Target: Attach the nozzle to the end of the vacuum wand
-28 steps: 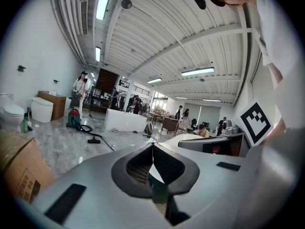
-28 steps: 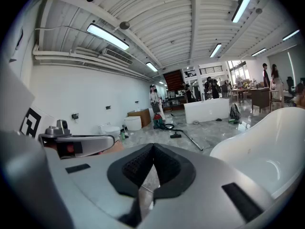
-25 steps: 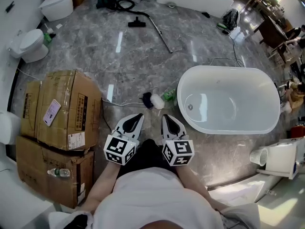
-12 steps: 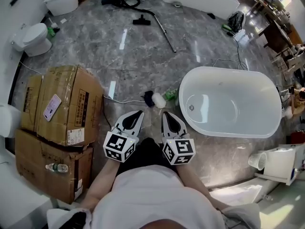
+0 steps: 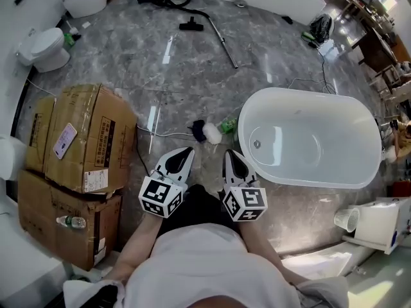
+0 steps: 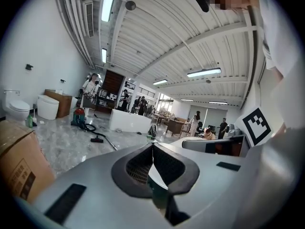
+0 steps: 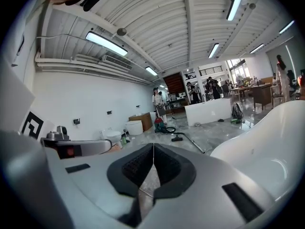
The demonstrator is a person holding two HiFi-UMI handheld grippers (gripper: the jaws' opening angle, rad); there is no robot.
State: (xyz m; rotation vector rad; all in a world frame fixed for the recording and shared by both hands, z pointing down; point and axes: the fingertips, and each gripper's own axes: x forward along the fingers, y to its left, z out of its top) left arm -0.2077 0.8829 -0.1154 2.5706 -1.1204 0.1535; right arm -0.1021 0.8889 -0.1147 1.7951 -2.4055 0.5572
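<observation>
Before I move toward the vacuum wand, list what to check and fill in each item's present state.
1. Left gripper shut and empty: ok.
2. Right gripper shut and empty: ok.
3. Black floor nozzle in sight on the grey marble floor: ok.
4. Silver metal wand in sight beside it: ok.
5. Nozzle and wand within reach: not ok, both lie far ahead.
6. Nozzle apart from the wand's end: cannot tell, too small.

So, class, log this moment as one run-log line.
left gripper: shut, empty | right gripper: shut, empty | nozzle: on floor beside wand, unattached
</observation>
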